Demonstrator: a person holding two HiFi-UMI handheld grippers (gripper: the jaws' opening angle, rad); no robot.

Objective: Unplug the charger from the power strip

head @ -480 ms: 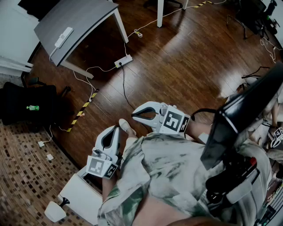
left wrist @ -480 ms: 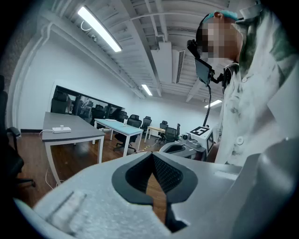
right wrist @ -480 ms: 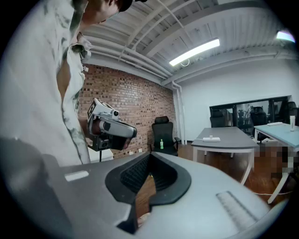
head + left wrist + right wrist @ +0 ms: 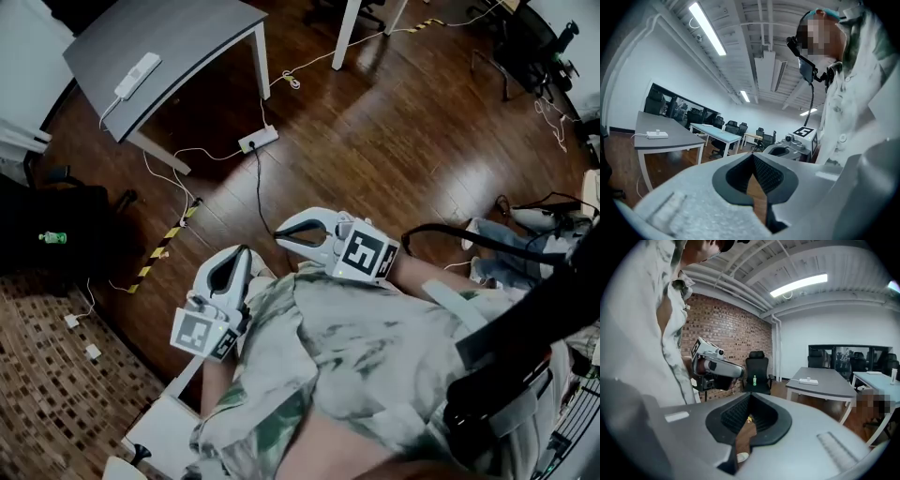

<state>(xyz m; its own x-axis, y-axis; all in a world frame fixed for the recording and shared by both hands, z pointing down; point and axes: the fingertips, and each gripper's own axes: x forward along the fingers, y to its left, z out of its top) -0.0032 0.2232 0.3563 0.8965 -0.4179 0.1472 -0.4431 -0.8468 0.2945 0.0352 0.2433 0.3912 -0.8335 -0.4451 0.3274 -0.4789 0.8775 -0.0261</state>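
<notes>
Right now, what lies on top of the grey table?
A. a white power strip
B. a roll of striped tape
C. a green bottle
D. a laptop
A: the head view shows a white power strip lying near the edge of the grey table, far from both of the person's hands.

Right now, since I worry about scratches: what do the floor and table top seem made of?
Floor: dark wood or wood-look planks, glossy; plank seams and bright reflections show. Table top: matte grey, perhaps laminate; flat, even, no sheen.
</notes>
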